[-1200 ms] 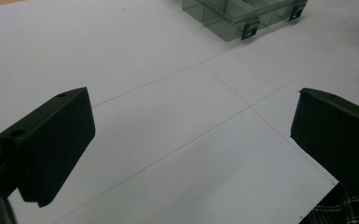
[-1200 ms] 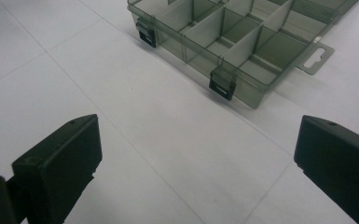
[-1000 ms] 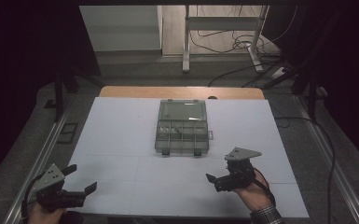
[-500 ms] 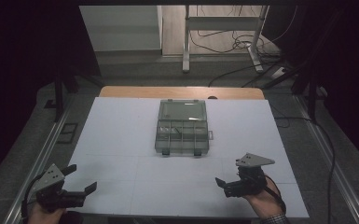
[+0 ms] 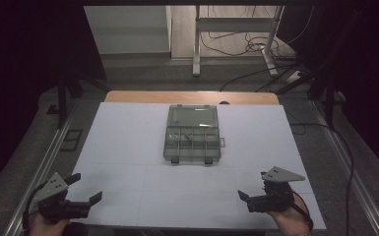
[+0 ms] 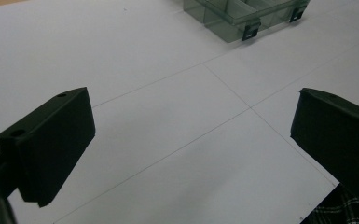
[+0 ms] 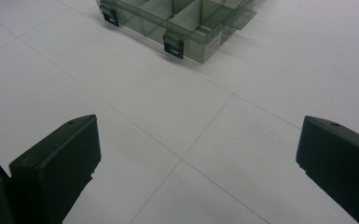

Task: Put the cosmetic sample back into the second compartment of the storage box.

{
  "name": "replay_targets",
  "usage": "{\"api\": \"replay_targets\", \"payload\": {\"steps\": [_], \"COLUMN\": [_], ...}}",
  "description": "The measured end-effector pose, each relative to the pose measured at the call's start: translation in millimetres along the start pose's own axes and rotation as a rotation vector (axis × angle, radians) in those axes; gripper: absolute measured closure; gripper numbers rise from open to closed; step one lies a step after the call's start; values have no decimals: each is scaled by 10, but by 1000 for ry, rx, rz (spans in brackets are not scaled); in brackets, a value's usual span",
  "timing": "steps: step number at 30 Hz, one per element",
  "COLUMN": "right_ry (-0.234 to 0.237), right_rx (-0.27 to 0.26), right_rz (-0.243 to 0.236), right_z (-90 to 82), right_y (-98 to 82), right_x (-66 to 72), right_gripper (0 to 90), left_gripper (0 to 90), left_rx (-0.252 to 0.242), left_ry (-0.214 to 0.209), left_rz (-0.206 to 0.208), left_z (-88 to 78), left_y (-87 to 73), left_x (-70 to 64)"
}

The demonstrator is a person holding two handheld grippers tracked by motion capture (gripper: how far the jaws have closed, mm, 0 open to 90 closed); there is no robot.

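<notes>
Retreating right hand-held gripper [image 5: 256, 194], jaws apart

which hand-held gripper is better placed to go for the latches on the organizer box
Right, marginally. The right hand-held gripper sits open, slightly nearer the organizer box, with both latches straight ahead. The left hand-held gripper, also open, sits farther out.

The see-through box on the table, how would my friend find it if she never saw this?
Look at the big white table. In its middle, toward the far edge, sits the smoky see-through box, divided into little compartments, with two black latches facing the person. Nothing else lies near it.
</notes>
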State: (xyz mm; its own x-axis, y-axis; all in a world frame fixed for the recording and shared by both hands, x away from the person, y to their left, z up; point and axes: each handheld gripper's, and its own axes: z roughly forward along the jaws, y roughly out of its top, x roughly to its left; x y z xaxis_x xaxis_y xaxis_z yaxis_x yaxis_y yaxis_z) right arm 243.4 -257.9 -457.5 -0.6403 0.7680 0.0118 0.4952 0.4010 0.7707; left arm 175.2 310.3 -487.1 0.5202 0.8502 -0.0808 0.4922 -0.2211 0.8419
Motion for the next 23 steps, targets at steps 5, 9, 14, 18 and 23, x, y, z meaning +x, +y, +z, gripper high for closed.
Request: {"api": "replay_targets", "payload": {"steps": [5, 9, 14, 18, 23], "right_ry": [-14, -41, -73, -97, -108], "right_rx": [-9, -15, -12, -20, -54], "right_rz": [18, 38, 70, 100, 138], "right_z": [-56, -98, -164, -232, -285], "right_y": [-43, -99, -210, -292, -333], "right_x": [-13, -43, -99, -133, -166], "right_gripper": [0, 0, 0, 0, 0], "left_gripper": [3, 3, 3, 3, 3], "left_rx": [-1, -1, -1, 0, 0], "left_ry": [0, 2, 1, 3, 2], "left_rz": [-3, 0, -3, -3, -2], "left_z": [0, -1, -2, -2, 0], "left_y": [-1, -1, -3, -4, 1], "left_x": [-1, -1, 0, 0, -2]}}
